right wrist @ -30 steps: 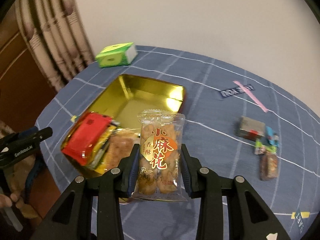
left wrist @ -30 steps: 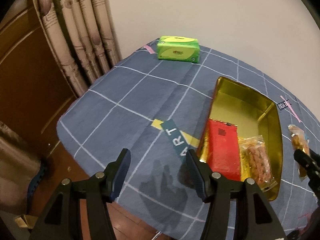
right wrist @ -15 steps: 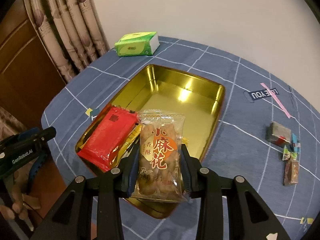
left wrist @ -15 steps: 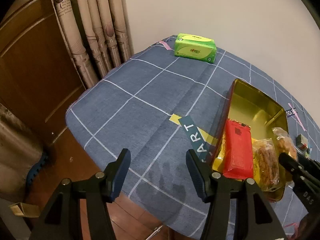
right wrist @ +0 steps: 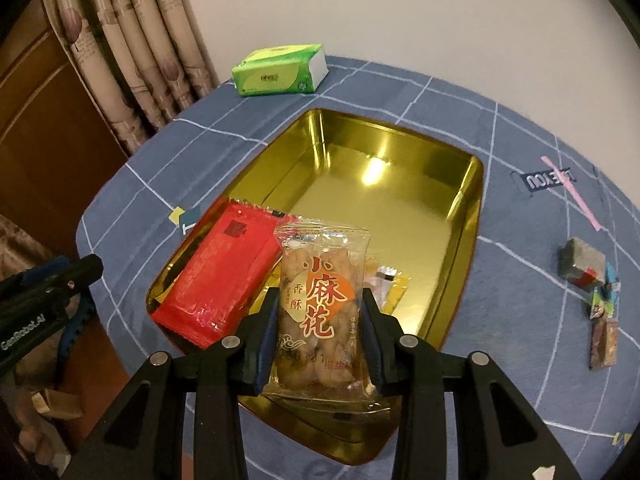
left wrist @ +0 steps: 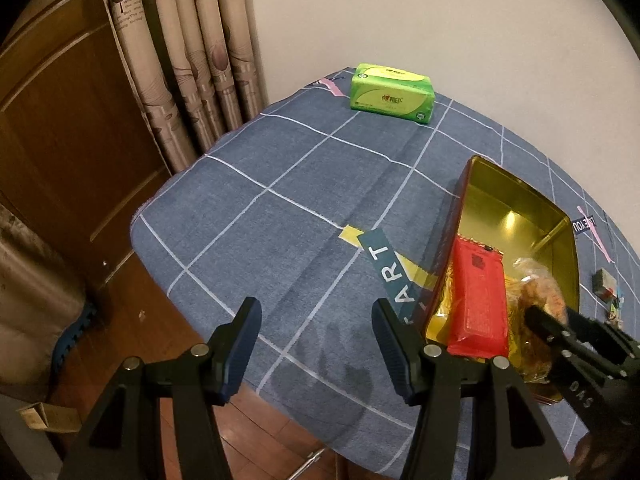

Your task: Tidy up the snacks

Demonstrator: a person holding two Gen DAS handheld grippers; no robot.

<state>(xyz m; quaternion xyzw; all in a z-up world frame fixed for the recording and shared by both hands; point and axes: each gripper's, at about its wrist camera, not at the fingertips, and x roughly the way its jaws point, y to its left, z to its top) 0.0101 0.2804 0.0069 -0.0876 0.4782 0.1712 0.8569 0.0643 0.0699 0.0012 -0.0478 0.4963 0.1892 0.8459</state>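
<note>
A clear snack packet [right wrist: 318, 312] of fried dough twists, printed with red characters, is clamped upright between the jaws of the right gripper [right wrist: 320, 330], whose pads press on its two long edges. It hangs over the near end of a gold tin tray [right wrist: 468, 216], which sits on the blue checked cloth of the worktop [right wrist: 520, 380]. In the tray's near left part lies a red packet [right wrist: 224, 276], tilted against the tray's left wall, with yellow wrappers [right wrist: 390, 290] partly showing under and beside the held packet; the tray's far half is bare metal. To the right of the tray, well apart from it, a few small wrapped sweets [right wrist: 598, 300] lie in a loose cluster on the cloth. At the far edge of the worktop rests a green tissue pack [right wrist: 280, 70], near the patterned curtain [right wrist: 132, 52]. The left gripper [left wrist: 316, 348] hovers over the worktop's near left edge, to the left of the tray, its jaws standing partly open with nothing between them.
</note>
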